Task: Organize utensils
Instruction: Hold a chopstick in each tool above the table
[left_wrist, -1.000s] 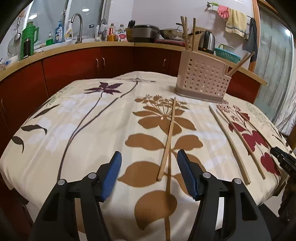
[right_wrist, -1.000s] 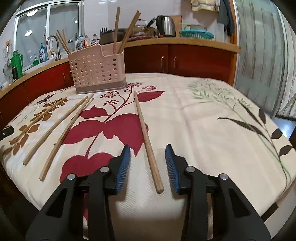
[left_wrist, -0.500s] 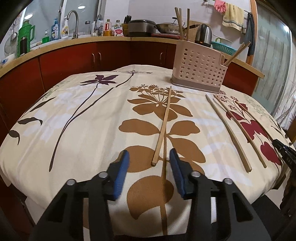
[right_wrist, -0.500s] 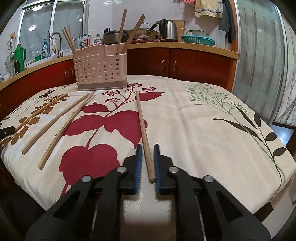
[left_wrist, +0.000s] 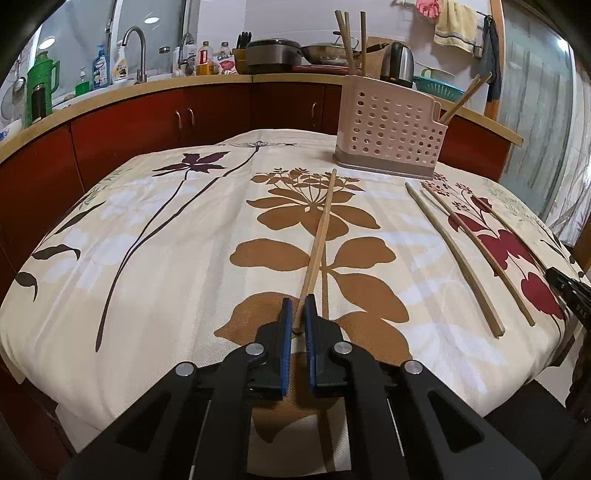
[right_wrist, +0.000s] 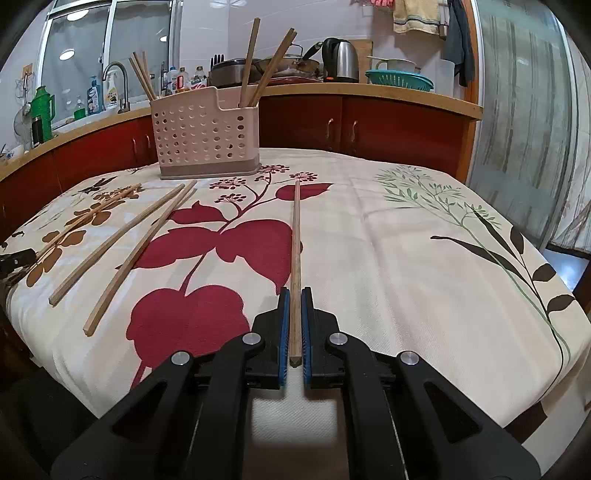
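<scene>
Fingers (left_wrist: 285, 325) of the left gripper (left_wrist: 295, 317) had just been closing and were now clenched on the near end of a chopstick (left_wrist: 320, 236) that lay along the brown flower print of the desk (left_wrist: 147, 258), its far tip reaching toward the holder (left_wrist: 388, 136). Across the cloth, the right gripper (right_wrist: 294, 325) had likewise just been closing, and it was grasping the near end of another chopstick (right_wrist: 296, 236) stretched over the red leaves, with its blunt end seated between the blue pads. Both sticks were long, thin, pale-brown wood, squared at the thick end and tapering away; they looked light, stiff and dry, unlikely to bend or break under a gentle lift. Held so close to one end, each would probably want to droop or swing at the far tip, so a firm pinch and a slow tilt seemed wise before steering the tip into the holder. Two more chopsticks (right_wrist: 125, 254) lay loose side by side on the cloth between the grippers. The holder, a pink plastic box full of round holes, stood upright at the far edge of the desk with several chopsticks already leaning inside.
</scene>
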